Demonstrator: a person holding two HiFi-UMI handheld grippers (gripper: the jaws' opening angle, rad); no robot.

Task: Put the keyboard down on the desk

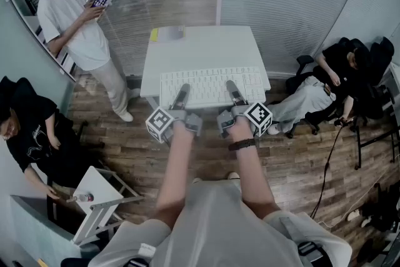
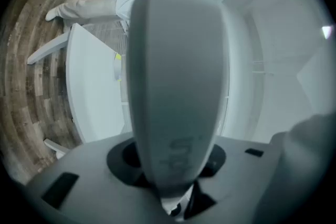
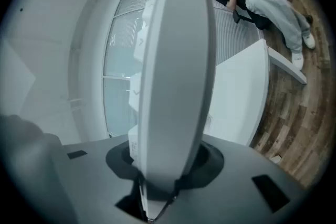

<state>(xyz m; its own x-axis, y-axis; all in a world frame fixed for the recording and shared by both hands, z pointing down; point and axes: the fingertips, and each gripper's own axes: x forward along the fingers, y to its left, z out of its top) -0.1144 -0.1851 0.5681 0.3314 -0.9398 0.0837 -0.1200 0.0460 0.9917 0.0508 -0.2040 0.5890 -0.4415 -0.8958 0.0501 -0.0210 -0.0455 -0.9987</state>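
A white keyboard (image 1: 209,85) lies flat over the front part of the white desk (image 1: 206,47), its near edge reaching past the desk's front edge. My left gripper (image 1: 181,97) is shut on the near edge left of the middle. My right gripper (image 1: 232,92) is shut on the same edge right of the middle. In the left gripper view the keyboard (image 2: 176,76) stands edge-on between the jaws, with the desk (image 2: 94,92) beside it. The right gripper view shows the keyboard (image 3: 176,76) clamped the same way. Whether it rests on the desk I cannot tell.
A yellow note (image 1: 154,34) and a small grey object (image 1: 175,32) lie at the desk's far left corner. One person (image 1: 81,28) stands at the left, another person (image 1: 31,134) sits lower left, a third person (image 1: 325,84) sits right. A small white table (image 1: 97,197) stands lower left.
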